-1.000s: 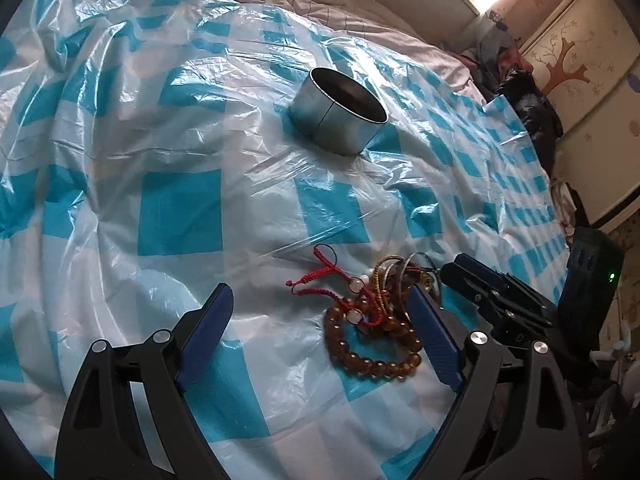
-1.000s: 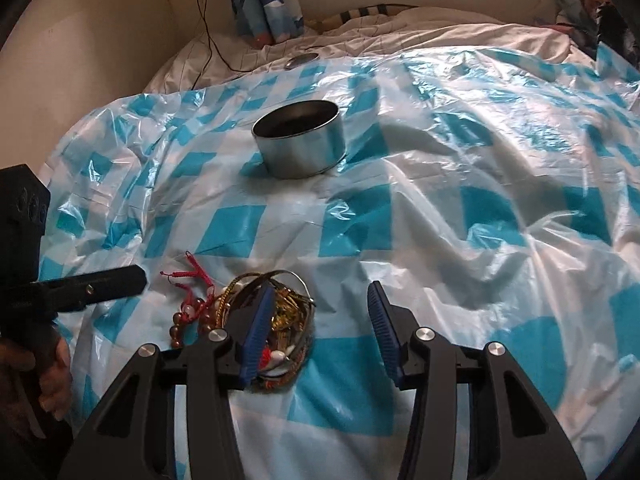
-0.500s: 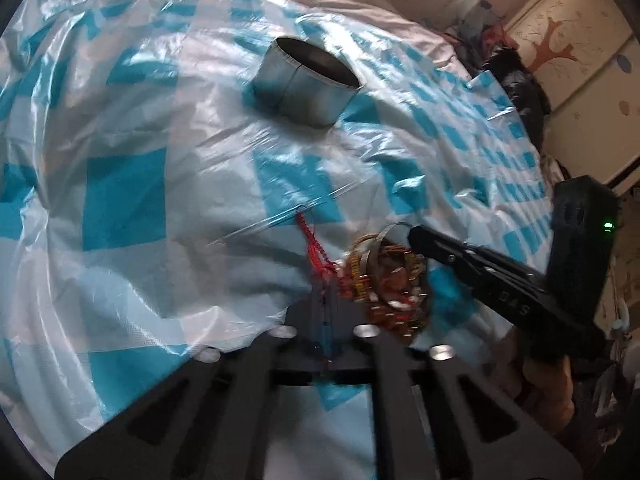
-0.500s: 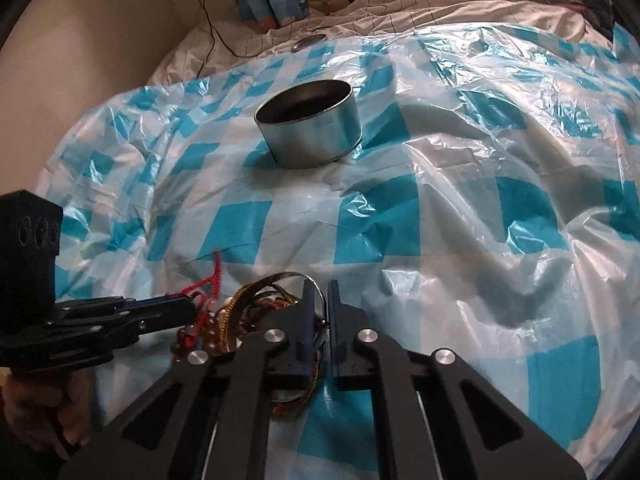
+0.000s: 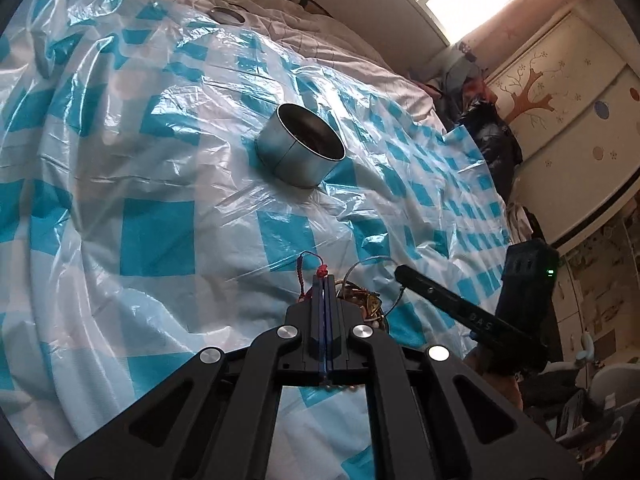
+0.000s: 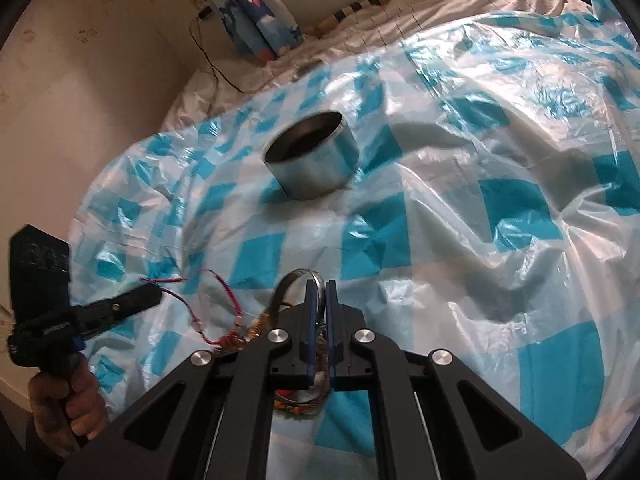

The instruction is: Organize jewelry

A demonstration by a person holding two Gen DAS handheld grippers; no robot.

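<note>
A tangled pile of jewelry (image 5: 362, 300) lies on the blue-checked plastic sheet (image 5: 152, 224), with beads, gold chain and a thin metal bangle. My left gripper (image 5: 324, 280) is shut on a red cord bracelet (image 5: 310, 270) at the pile's left edge. My right gripper (image 6: 318, 286) is shut on the silver bangle (image 6: 298, 274); the pile (image 6: 244, 338) hangs under it and the red cord (image 6: 224, 290) stretches left to the other gripper. A round metal tin (image 5: 300, 150), open, stands farther back; it also shows in the right wrist view (image 6: 312, 160).
The sheet covers a soft bed and is wrinkled. A small round lid (image 5: 228, 16) lies at the far edge on the white bedding. A wall and a cable (image 6: 208, 52) are on the left. A cupboard (image 5: 560, 92) stands on the right.
Both grippers have closed from wide open onto the jewelry. They have lifted and pulled apart a little, so the red cord is drawn out from the pile.
</note>
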